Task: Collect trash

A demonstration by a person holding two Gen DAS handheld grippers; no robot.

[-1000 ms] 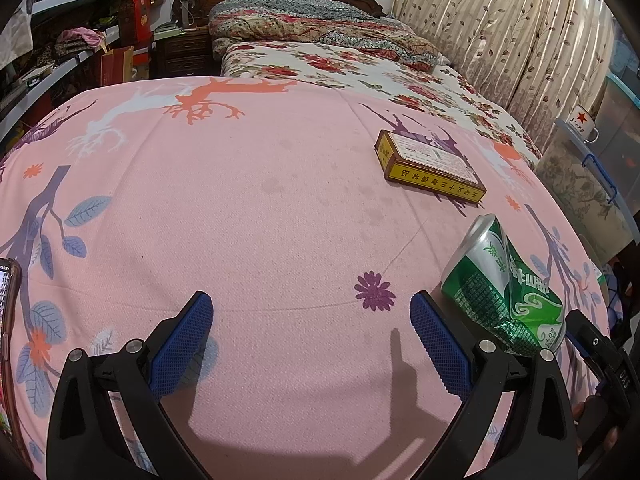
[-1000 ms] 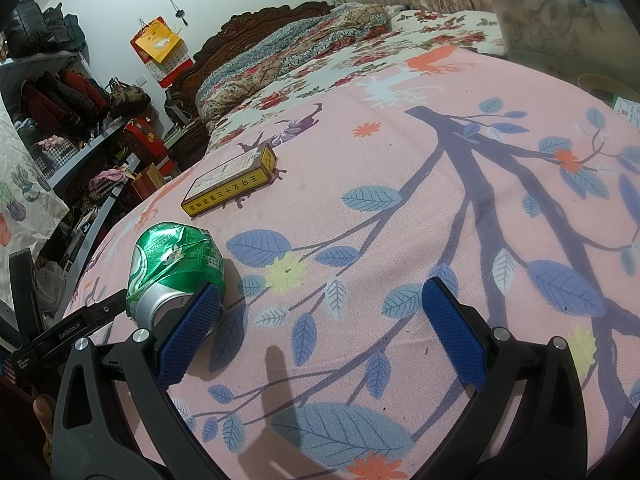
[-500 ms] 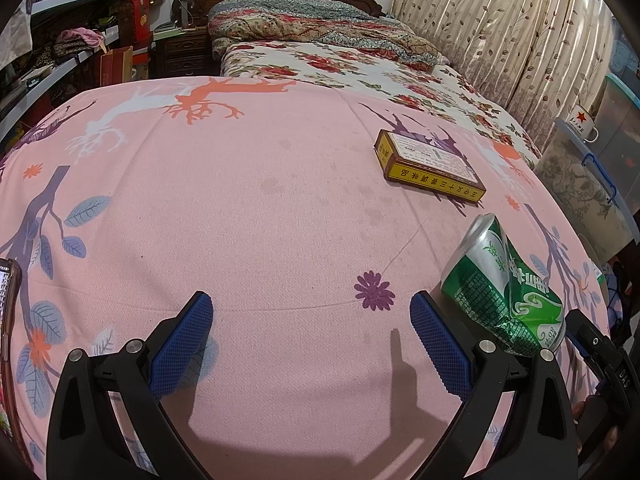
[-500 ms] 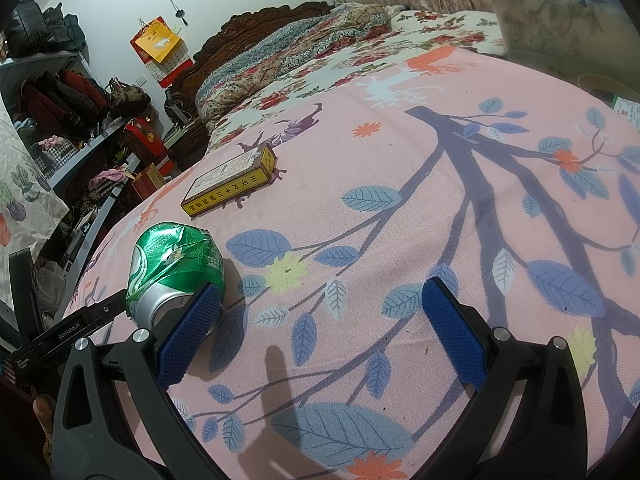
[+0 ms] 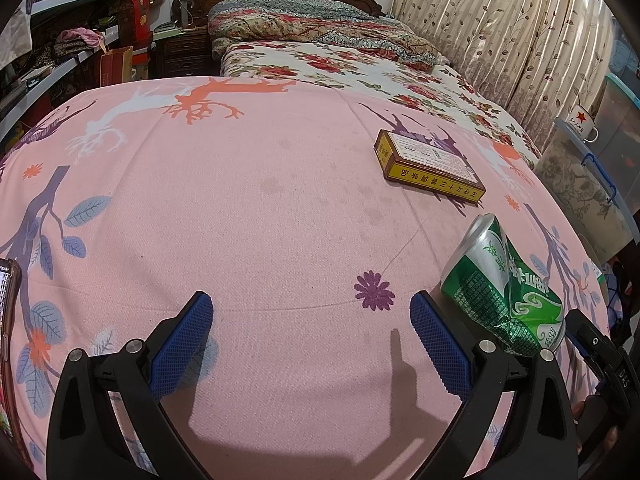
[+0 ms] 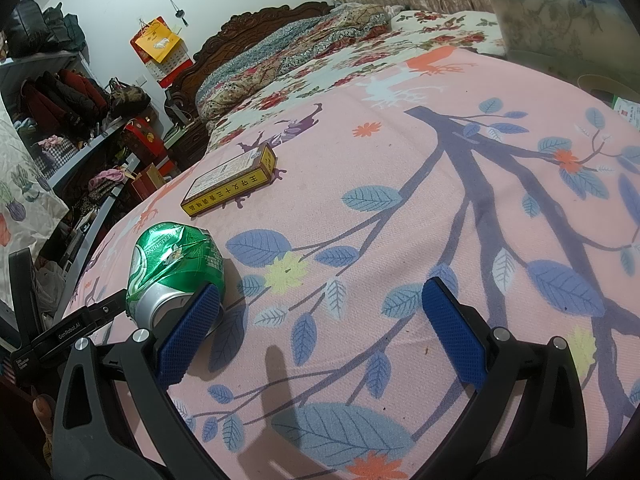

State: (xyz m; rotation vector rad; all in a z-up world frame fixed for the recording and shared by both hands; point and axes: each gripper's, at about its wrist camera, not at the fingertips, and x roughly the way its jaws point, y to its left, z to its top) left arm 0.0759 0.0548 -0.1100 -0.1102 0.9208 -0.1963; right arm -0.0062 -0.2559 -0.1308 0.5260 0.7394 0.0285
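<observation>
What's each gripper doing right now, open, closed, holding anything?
Left gripper: open, empty; the crushed green can lies outside its right finger.
Right gripper: open, empty; the same can lies just beyond its left finger.

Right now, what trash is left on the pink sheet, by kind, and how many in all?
Crushed green can: 1
Yellow carton box: 1
Total: 2
Both lie loose on the pink sheet; the left gripper and right gripper are open and empty.
</observation>
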